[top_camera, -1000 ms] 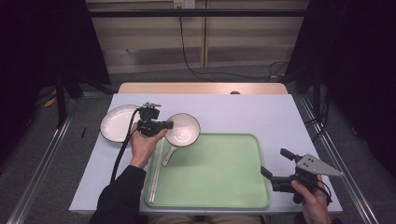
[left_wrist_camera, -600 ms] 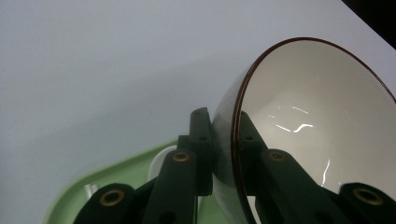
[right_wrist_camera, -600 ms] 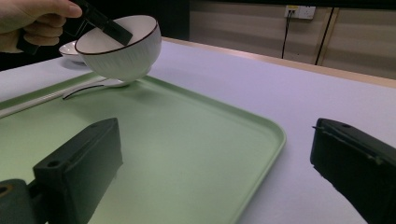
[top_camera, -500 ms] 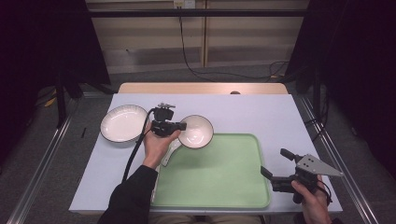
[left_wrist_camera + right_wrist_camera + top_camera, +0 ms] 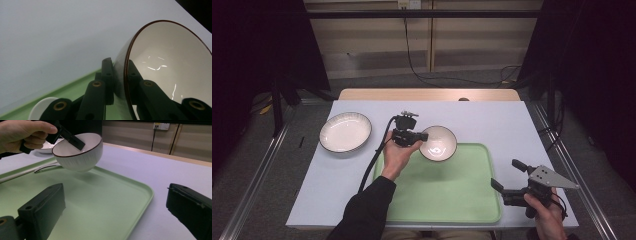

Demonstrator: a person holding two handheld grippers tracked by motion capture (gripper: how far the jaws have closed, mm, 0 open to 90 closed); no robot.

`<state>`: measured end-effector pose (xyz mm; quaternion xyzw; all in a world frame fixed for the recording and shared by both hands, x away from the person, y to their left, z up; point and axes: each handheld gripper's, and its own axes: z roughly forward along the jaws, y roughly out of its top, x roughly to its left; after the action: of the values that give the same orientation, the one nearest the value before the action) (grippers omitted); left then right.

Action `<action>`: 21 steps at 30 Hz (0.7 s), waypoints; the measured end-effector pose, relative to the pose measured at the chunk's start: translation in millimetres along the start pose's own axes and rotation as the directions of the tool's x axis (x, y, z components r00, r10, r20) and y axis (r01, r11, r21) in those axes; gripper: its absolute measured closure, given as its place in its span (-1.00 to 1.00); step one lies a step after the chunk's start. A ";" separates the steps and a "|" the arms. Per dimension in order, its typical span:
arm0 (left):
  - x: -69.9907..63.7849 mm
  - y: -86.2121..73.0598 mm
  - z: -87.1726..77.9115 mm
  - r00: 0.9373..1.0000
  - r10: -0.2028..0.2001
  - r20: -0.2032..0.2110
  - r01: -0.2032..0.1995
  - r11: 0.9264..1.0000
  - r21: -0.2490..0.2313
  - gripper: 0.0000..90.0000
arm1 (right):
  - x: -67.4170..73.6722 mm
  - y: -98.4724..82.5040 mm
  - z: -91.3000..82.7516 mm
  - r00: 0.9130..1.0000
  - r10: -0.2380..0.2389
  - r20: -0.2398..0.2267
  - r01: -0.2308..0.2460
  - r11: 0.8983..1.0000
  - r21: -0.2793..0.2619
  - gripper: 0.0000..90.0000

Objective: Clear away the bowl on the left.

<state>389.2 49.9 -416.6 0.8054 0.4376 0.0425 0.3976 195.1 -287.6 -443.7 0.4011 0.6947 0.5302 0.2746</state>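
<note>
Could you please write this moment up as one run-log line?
left tongs: shut on bowl rim, bowl lifted above green tray | right tongs: open, nothing held

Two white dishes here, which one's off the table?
The deeper ribbed bowl, clamped at its rim by the left gripper over the green tray's far edge. The shallow plate sits on the table.

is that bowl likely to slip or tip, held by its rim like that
Probably slippery: the bowl looks glazed and glossy. The left gripper pinches only one rim edge, so it may tilt. It seems rigid ceramic, likely to chip if dropped on the tray.
</note>
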 end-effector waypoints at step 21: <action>-32.2 5.2 44.1 0.999 -0.015 0.029 0.014 0.999 0.041 0.81 | 0.2 -0.1 0.0 1.000 0.000 0.001 0.000 1.000 0.000 -0.96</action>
<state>391.2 -2.1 -434.0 0.8107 0.4384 0.0189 0.3877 195.0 -287.4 -443.9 0.4012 0.6946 0.5300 0.2751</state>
